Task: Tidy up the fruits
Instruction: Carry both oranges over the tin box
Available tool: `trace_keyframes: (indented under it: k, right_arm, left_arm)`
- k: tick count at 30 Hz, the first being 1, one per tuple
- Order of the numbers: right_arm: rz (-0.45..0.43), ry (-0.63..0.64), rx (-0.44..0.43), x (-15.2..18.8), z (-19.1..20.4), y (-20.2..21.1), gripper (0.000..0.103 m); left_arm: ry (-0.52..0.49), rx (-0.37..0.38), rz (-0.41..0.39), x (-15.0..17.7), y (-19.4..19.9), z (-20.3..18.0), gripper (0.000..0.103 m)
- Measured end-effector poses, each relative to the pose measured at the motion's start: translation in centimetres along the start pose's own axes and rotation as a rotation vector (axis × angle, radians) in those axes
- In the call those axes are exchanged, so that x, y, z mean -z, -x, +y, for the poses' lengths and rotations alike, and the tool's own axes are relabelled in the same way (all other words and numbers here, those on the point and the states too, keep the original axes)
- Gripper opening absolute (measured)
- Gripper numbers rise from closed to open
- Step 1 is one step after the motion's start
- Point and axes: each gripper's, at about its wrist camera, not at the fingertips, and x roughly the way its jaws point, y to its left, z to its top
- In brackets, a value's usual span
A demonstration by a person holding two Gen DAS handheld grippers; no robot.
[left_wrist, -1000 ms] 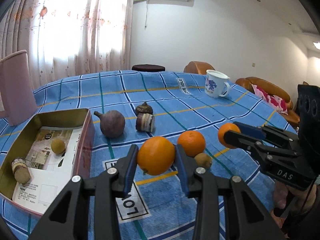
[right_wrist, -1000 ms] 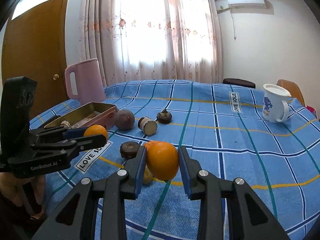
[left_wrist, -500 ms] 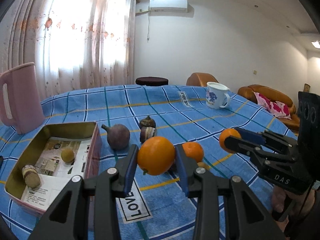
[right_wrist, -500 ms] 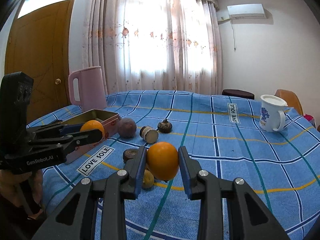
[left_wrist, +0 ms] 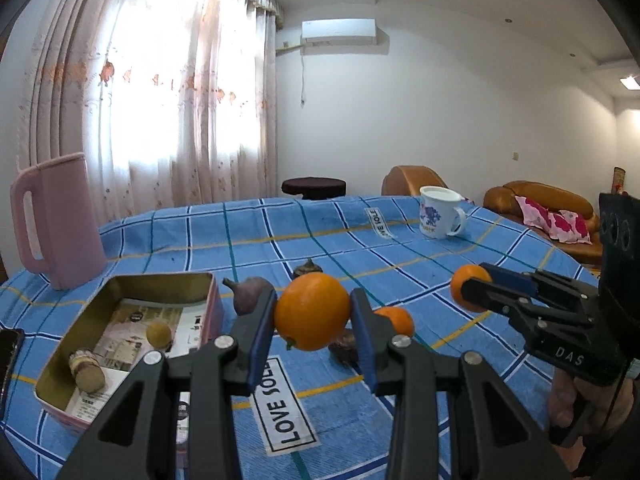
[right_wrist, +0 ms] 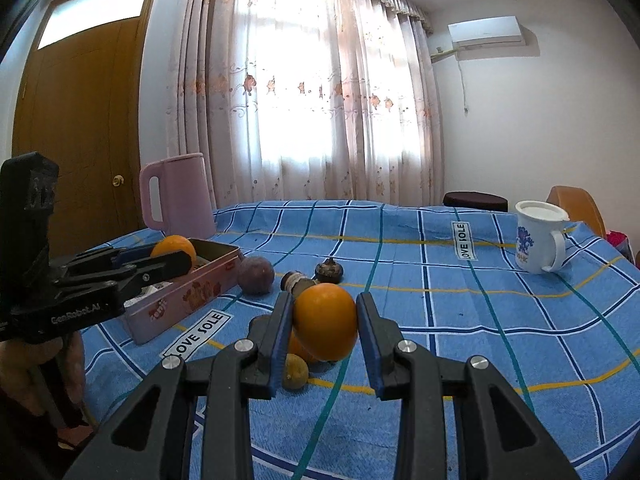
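The left gripper [left_wrist: 312,316] fingers pinch an orange [left_wrist: 312,311] in the air, near the tin box [left_wrist: 80,364] by the counter's left edge. The right gripper [right_wrist: 324,330] fingers pinch another orange [right_wrist: 326,322]. Lower each one into the box slowly, then let go.

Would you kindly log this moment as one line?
left tongs: shut on orange, lifted | right tongs: shut on second orange, lifted | tin box: open, two items inside

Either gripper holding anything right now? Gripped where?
Both. Left gripper pinches an orange across its sides; right gripper likewise holds another orange.
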Motion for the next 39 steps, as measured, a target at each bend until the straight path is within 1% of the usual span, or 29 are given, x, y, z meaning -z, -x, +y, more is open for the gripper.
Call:
trace_keyframes:
  k: [8, 14, 17, 20, 23, 29, 34, 36, 39]
  right_arm:
    - [-0.017, 0.024, -0.002, -1.3, 0.8, 0.0, 0.034]
    - [-0.009, 0.034, -0.038, -3.2, 1.8, -1.4, 0.034]
    - [-0.003, 0.061, -0.063, -4.5, 3.1, -2.6, 0.034]
    - [0.008, 0.075, -0.090, -5.4, 4.2, -3.9, 0.034]
    - [0.024, 0.100, -0.118, -6.3, 5.9, -5.5, 0.034]
    - [0.084, 0.146, -0.183, -7.5, 9.8, -9.7, 0.034]
    - [0.144, 0.192, -0.215, -6.8, 13.1, -12.9, 0.034]
    - [0.174, 0.203, -0.236, -6.3, 14.3, -14.1, 0.034]
    - [0.215, 0.216, -0.251, -5.4, 15.7, -15.6, 0.034]
  left_arm:
    - [-0.003, -0.012, -0.025, -0.5, 0.5, 0.4, 0.039]
    - [0.014, -0.033, -0.023, -0.8, 0.4, 1.8, 0.039]
    - [0.027, -0.048, -0.017, -0.8, 0.4, 2.9, 0.039]
    - [0.063, -0.062, 0.001, -0.8, 0.1, 4.8, 0.039]
    - [0.087, -0.091, 0.010, -1.0, 0.0, 6.7, 0.039]
    - [0.163, -0.129, 0.050, -1.1, -0.5, 11.9, 0.039]
    - [0.219, -0.159, 0.115, -0.6, -1.6, 15.7, 0.039]
    - [0.225, -0.171, 0.144, -0.5, -2.2, 16.5, 0.039]
    - [0.246, -0.153, 0.178, -0.3, -3.0, 17.4, 0.039]
